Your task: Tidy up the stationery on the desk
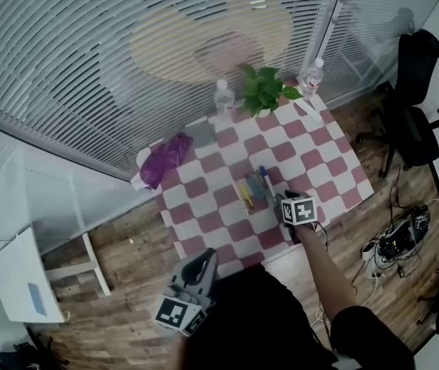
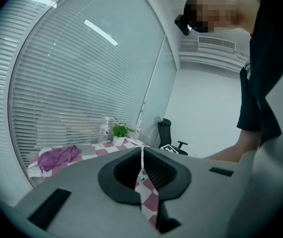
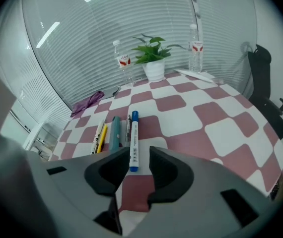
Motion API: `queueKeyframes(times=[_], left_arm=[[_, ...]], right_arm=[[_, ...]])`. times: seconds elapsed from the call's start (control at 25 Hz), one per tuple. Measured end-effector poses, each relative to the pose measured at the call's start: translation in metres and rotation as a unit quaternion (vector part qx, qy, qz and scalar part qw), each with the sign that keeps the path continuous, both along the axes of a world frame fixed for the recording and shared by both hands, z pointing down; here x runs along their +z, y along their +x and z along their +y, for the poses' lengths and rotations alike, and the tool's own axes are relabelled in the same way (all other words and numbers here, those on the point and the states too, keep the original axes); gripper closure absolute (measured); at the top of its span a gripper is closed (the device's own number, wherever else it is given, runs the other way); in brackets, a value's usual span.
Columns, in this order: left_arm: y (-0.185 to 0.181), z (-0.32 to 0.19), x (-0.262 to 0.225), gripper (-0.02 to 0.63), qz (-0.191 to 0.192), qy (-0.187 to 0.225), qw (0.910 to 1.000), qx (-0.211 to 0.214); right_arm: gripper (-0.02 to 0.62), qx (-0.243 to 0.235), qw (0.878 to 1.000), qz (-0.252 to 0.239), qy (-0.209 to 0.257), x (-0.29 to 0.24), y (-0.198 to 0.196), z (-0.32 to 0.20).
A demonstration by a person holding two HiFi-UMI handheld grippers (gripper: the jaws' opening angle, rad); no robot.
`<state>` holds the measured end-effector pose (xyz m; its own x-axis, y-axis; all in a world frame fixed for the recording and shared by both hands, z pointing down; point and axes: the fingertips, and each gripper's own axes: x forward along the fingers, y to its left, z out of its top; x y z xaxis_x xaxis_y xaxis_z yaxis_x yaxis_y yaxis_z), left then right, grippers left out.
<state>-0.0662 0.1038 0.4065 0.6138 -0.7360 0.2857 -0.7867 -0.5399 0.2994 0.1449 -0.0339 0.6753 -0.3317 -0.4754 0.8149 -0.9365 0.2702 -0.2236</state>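
Right gripper [image 3: 133, 163]: tilted down over the checked table [image 3: 216, 133], near its front edge. Jaws stand apart. One white marker with blue ends [image 3: 133, 142] lies flat on the cloth between the pads, lengthwise along the gripper's line. Neither pad presses on it, so it is released, not gripped.

Stationery count: five pieces, side by side in a loose row and roughly parallel. From the marker leftward:
- one grey pen [image 3: 127, 128], just beside the marker
- one teal pen [image 3: 114, 132]
- one yellow pen [image 3: 102, 138]
- one whitish stick [image 3: 98, 132], probably another pen; too thin to be sure

Left gripper [image 2: 142, 155]: jaws closed together, only a thin slit between them and nothing in it. In the head view it hangs low at the left, off the table's near edge, above wooden floor [image 1: 119, 253].

Far side of table:
- two water bottles, upright [image 3: 123, 63] [image 3: 195, 47]
- one potted plant [image 3: 154, 58], between the bottles
- one purple cloth [image 3: 87, 102], bunched at the left edge

One office chair [image 3: 263, 83] stands beyond the right side.
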Motion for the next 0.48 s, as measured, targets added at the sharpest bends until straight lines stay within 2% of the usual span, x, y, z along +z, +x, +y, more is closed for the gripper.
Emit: queueKeyframes(times=[0.16, 0.48], left_arm=[[-0.003, 0.008, -0.003, 0.571, 0.013, 0.012, 0.9992, 0.036], [-0.01, 0.036, -0.017, 0.571, 0.043, 0.028, 0.9938, 0.099]], right_arm=[[0.465, 0.031, 0.999, 0.018, 0.033, -0.026, 0.013, 0.022], [0.52, 0.077, 0.991, 0.0, 0.111, -0.097, 0.007, 0.101]])
